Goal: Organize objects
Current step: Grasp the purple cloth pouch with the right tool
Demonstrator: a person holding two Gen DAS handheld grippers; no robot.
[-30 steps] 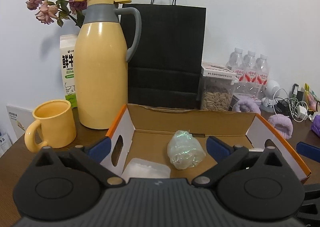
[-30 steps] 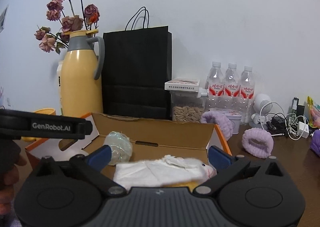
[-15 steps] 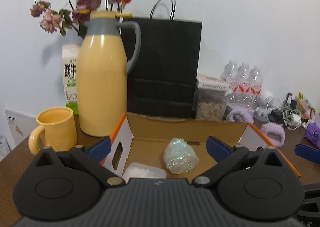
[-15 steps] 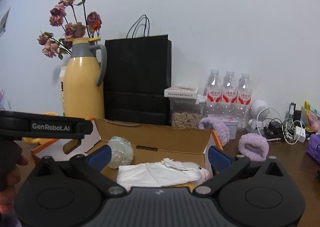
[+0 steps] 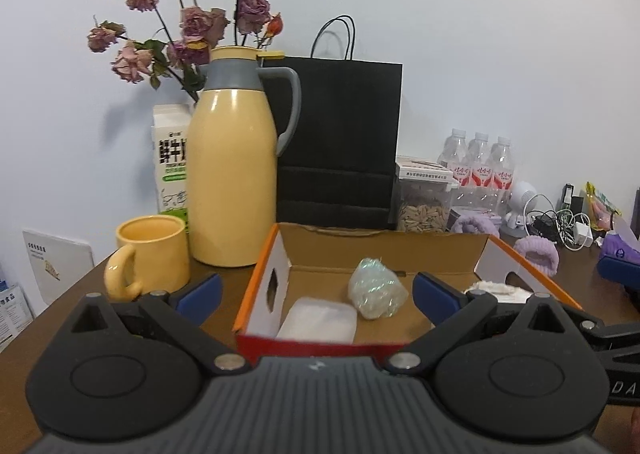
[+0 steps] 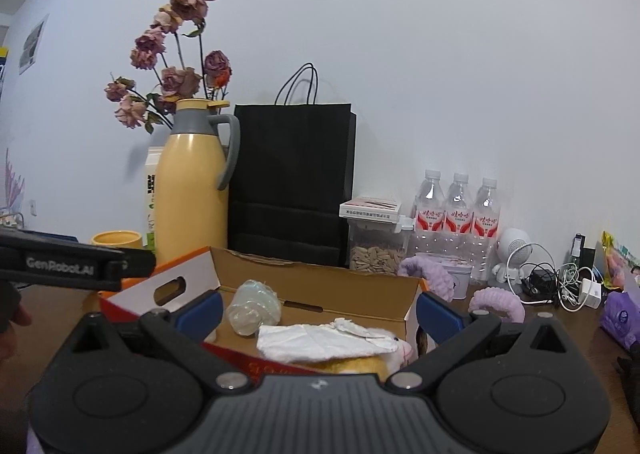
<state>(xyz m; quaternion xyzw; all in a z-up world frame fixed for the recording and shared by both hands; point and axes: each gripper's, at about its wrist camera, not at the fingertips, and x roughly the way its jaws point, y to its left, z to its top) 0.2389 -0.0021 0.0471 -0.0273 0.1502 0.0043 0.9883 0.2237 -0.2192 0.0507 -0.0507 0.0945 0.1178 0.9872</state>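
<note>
An open cardboard box with orange edges sits on the brown table just ahead of both grippers. Inside lie a crumpled iridescent plastic ball, a translucent white container and a white tissue draped over a plush toy. In the right wrist view the same box and ball show. My left gripper is open, back from the box's near red wall, holding nothing. My right gripper is open too, above the box's near right corner, empty.
A yellow thermos, yellow mug and milk carton stand left of the box. Behind it are a black paper bag, a seed jar, water bottles, purple bands and tangled cables.
Both grippers have drawn back and risen from the box, so its near wall now shows. Everything in the box lies as before, and both grippers stay open.
</note>
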